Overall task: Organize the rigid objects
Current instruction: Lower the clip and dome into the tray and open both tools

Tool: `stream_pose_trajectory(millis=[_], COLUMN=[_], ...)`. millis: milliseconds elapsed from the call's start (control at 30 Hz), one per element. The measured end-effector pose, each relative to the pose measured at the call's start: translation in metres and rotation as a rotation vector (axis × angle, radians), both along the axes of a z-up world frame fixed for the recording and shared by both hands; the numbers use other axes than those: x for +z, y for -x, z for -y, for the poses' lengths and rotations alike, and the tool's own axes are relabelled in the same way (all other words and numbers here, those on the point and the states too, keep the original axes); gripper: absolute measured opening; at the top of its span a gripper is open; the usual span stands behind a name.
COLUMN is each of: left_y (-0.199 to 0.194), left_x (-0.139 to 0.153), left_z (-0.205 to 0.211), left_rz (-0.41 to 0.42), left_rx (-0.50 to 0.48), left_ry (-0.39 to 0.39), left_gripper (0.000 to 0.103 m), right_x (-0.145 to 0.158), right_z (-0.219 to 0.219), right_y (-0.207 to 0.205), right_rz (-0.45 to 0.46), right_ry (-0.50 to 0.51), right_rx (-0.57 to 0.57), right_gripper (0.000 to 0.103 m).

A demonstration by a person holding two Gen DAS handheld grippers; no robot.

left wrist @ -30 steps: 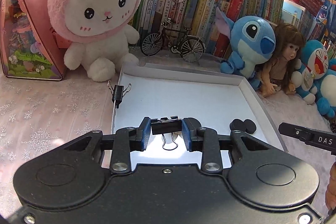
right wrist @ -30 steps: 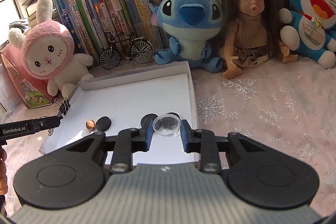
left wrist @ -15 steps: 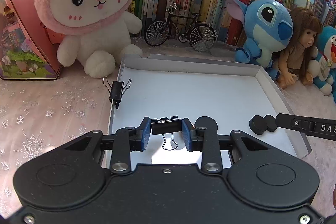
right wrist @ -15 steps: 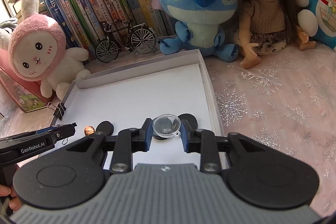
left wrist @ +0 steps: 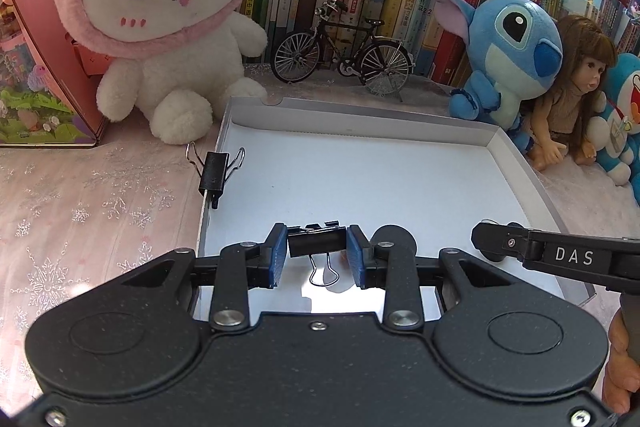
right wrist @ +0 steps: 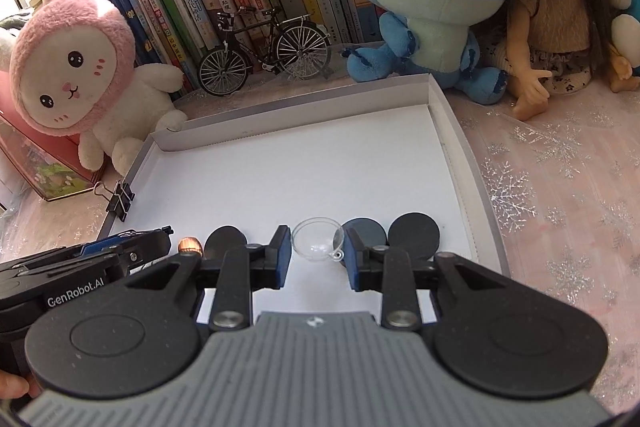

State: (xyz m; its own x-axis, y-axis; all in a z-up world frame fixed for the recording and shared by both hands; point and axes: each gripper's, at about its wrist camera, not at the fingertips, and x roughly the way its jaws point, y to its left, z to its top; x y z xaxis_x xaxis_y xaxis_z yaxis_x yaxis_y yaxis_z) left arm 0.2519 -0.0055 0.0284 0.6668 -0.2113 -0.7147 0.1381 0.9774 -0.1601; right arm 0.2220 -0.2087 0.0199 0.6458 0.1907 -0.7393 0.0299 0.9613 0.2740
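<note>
Both tools (left wrist: 317, 251) (right wrist: 316, 251) angled over tray (right wrist: 460, 147)

Between the left jaws sits a matt black metal binder clip (left wrist: 317, 245) with shiny wire handles; between the right jaws, a clear glossy plastic dome (right wrist: 317, 245). Beyond both, the tray (right wrist: 448, 131) looks like smooth matt white card. Sheer pink cloth with glittery snowflakes covers the worktop (right wrist: 560, 195).

Moved in over the white tray (right wrist: 460, 163): right gripper (right wrist: 316, 253) with clear dome (right wrist: 318, 243), now beside left gripper (left wrist: 317, 255).
</note>
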Motion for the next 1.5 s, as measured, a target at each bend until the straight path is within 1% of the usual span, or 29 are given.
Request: stream_pose_trajectory(millis=[267,433,667,800,1033,1100,1167,1367,1467,1500], left_y=[-0.002,-0.004,-0.004,-0.004,-0.003,-0.002,-0.002,0.003,0.008,0.009], left_x=[-0.004,-0.006,-0.008,-0.009,-0.009,-0.007,-0.005,0.003,0.009,0.010], left_z=[0.002,0.001,0.002,0.003,0.003,0.002,0.001,-0.001,-0.001,-0.001], left_rz=[-0.003,-0.006,-0.012,-0.012,-0.007,-0.002,0.002,0.023,0.045,0.050], left_rx=[-0.008,0.005,0.003,0.002,0.004,0.005,0.006,0.011,0.007,0.005], left_ry=[-0.001,-0.004,0.008,0.007,0.011,0.014,0.020,0.018,0.002,-0.001], left_gripper=[0.031,0.031,0.031,0.031,0.031,0.033,0.039,0.047,0.051,0.052], right_x=[-0.001,-0.002,-0.002,-0.002,-0.002,-0.002,-0.002,0.001,0.005,0.006], right_z=[-0.006,-0.006,-0.009,-0.010,-0.011,-0.011,-0.011,-0.009,-0.007,-0.006], right_y=[-0.002,-0.003,-0.004,-0.003,-0.003,-0.003,-0.003,0.001,0.003,0.005], right_rz=[0.008,0.015,0.021,0.025,0.030,0.030,0.030,0.039,0.050,0.054], right_ry=[0.025,0.029,0.055,0.065,0.083,0.083,0.082,0.075,0.080,0.080], right_rx=[0.011,0.014,0.020,0.024,0.029,0.028,0.028,0.031,0.033,0.032], right_gripper=[0.034,0.034,0.034,0.037,0.037,0.037,0.037,0.038,0.041,0.043])
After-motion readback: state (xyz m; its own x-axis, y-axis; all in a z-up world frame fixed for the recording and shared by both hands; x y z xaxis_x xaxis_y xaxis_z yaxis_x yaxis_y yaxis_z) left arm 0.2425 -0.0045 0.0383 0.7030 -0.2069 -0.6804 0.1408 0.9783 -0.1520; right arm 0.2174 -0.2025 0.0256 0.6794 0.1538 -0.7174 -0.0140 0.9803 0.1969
